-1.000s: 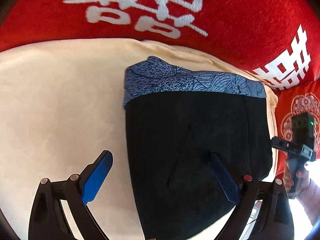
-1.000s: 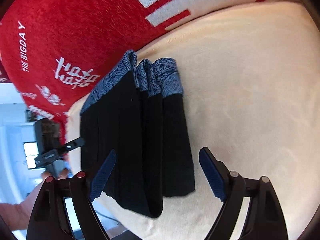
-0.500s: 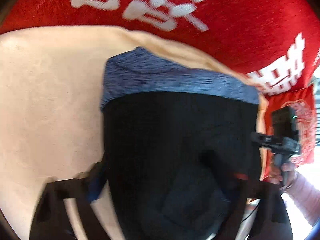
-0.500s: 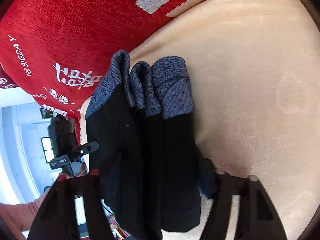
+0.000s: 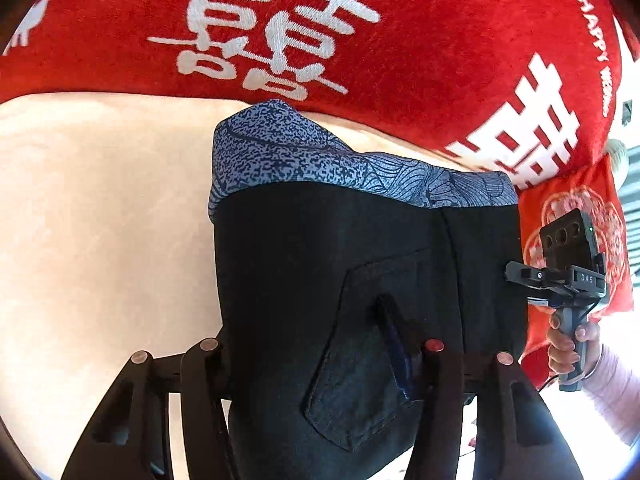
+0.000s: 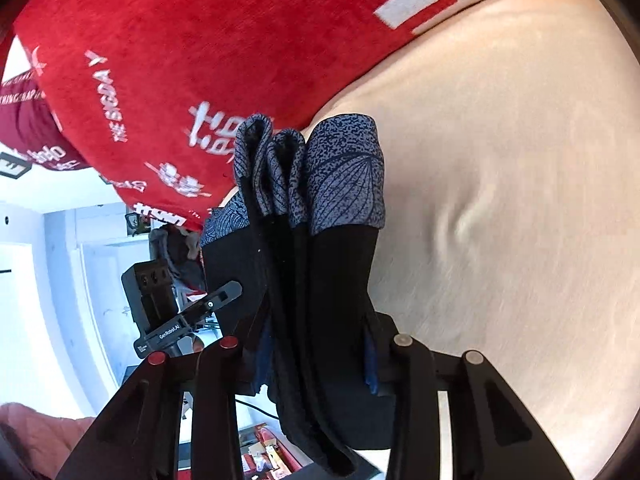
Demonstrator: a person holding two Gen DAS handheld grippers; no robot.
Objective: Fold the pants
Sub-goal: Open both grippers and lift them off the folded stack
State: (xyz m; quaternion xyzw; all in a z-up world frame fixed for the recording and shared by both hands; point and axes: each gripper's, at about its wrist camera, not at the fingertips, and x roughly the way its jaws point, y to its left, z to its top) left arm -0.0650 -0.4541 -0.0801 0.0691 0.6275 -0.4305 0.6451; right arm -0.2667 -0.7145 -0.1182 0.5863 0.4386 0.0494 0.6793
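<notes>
**Both grippers clamped on the folded pants**

Now we have the pants [image 5: 320, 280] folded into a thick black stack, lying on the cream cushion [image 5: 100, 220] with their blue patterned waistband [image 5: 280, 152] at the far end, close to the red blanket [image 5: 400, 60] with white characters.

Our left gripper [image 5: 320, 360] is clenched on the near end of the pants: one finger [image 5: 394, 344] presses into the cloth beside the back pocket [image 5: 360, 380], and the other is hidden behind the left edge of the stack.

Our right gripper [image 6: 316, 352] is likewise clenched on the pants [image 6: 320, 280], one blue pad [image 6: 370, 356] on the cushion side of the stack and the other pad [image 6: 262, 348] on the opposite side. From this view we see the folded layers edge-on, with three loops of waistband [image 6: 344, 176] standing side by side at the far end, just in front of the blanket [image 6: 200, 60].

The near end of the pants hangs past the cushion's [image 6: 520, 160] front edge, over the room below. Each camera sees the other gripper's handle beside the pants, on the side away from the cushion: the right hand [image 5: 568, 344] in the left view, and the left unit [image 6: 160, 300] in the right view.
</notes>
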